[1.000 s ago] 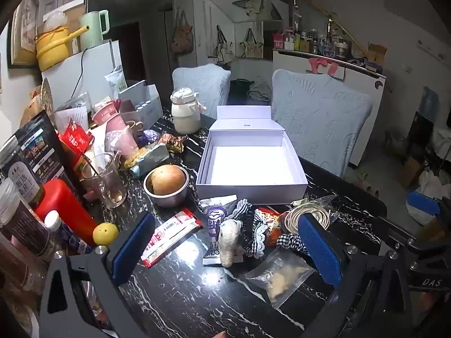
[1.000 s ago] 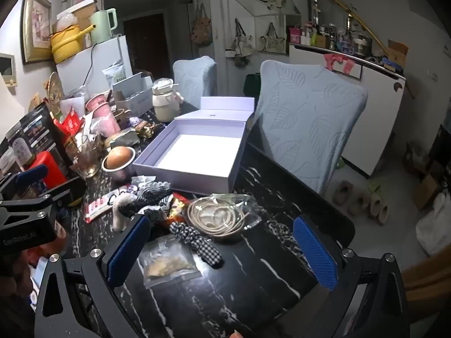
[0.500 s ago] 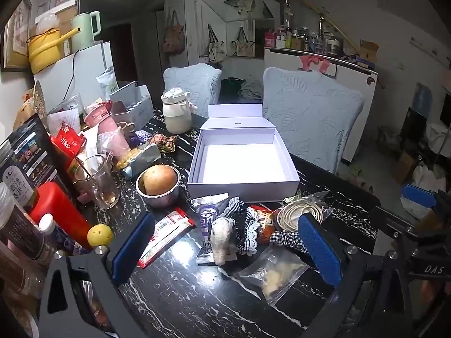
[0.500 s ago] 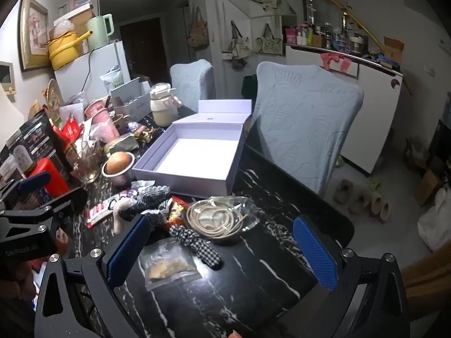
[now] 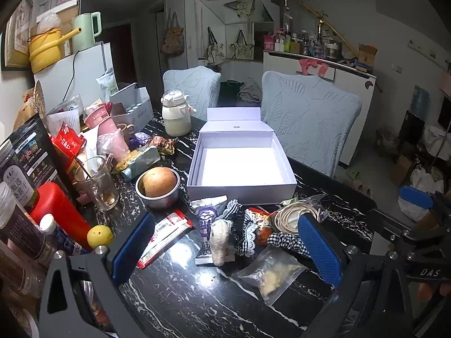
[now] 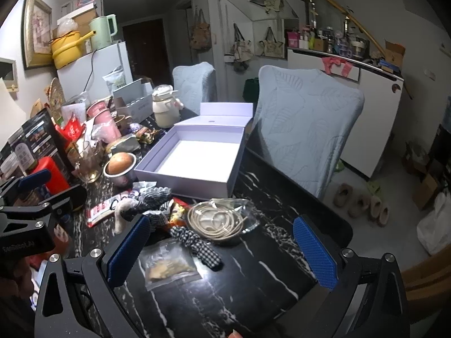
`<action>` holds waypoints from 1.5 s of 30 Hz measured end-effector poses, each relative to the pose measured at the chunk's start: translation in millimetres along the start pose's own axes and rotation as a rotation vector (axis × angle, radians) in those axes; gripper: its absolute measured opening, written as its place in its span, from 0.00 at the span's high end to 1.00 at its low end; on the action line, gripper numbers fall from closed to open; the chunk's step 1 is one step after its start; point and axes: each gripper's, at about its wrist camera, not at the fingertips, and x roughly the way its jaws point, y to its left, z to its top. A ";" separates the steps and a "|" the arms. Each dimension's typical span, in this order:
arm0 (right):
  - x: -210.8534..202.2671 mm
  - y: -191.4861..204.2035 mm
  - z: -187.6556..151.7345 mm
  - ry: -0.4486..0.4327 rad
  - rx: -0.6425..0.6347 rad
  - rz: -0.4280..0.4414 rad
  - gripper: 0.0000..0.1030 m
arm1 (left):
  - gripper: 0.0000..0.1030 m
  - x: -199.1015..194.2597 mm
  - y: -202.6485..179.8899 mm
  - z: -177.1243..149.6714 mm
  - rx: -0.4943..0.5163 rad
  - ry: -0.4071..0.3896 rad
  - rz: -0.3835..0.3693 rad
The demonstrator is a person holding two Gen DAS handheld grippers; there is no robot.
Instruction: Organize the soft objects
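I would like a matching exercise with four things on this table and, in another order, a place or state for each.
Things:
1. white box
2. steel bowl
3. coiled cord
4. yellow pot

Places or states:
a. on top of the refrigerator
b. holds a round brown fruit
c. open, with nothing inside
d. lies in a clear bag, beside the checked fabric

Pairs: 1-c, 2-b, 3-d, 4-a
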 end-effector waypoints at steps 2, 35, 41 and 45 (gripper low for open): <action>-0.4 0.4 -0.5 -0.002 0.000 0.001 0.00 | 0.00 -1.2 -0.7 0.5 0.003 -0.003 0.001; -2.4 2.3 3.5 -0.017 -0.025 0.007 0.00 | 0.00 -3.1 -0.5 1.2 0.005 -0.006 0.003; -1.2 2.9 3.1 -0.022 -0.025 0.014 0.00 | 0.00 -3.1 -0.6 1.3 0.007 -0.007 0.003; -0.5 2.7 1.9 -0.022 -0.036 0.029 0.00 | 0.00 -2.9 -0.4 1.2 0.005 -0.004 0.002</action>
